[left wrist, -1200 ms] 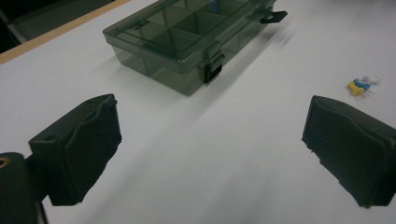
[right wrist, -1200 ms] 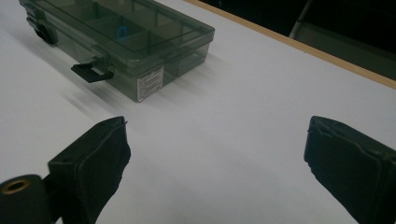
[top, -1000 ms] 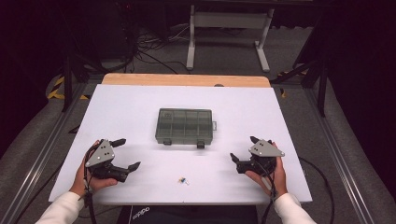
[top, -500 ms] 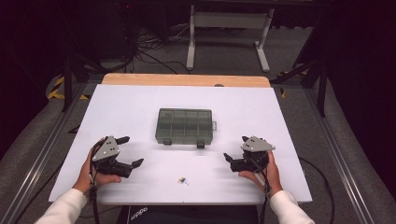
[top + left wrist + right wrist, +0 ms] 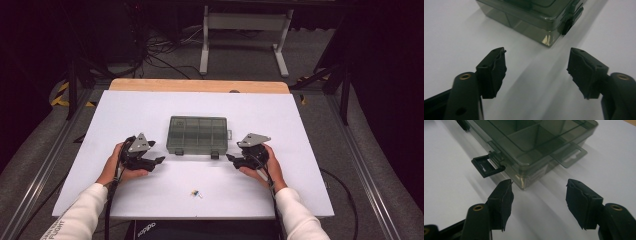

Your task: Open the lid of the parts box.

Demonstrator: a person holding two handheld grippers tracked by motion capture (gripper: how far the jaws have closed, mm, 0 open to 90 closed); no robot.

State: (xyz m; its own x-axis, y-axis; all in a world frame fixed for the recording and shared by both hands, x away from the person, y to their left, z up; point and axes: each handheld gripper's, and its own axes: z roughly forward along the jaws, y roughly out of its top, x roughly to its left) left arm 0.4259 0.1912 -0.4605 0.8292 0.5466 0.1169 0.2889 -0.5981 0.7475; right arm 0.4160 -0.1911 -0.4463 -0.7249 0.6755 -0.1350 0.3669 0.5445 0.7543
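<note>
A smoky translucent compartment box [image 5: 197, 134] lies shut in the middle of the white table [image 5: 280, 120]. My left gripper [image 5: 156, 152] is open just left of the box's near-left corner [image 5: 534, 15], with a black latch [image 5: 567, 26] ahead of it. My right gripper [image 5: 233, 153] is open by the near-right corner of the box [image 5: 536, 140]. There a black latch [image 5: 487, 166] sticks outward, close to my left finger [image 5: 502, 200]. Nothing is between either pair of jaws.
A small loose part [image 5: 196, 193] lies near the table's front edge, between the person's forearms. A clear hang tab [image 5: 569, 155] juts from the box's right end. A wooden strip [image 5: 200, 86] borders the far edge; cables lie on the floor beyond.
Both grippers have moved inward and forward toward the box's near corners. The box and the small part have not moved.
</note>
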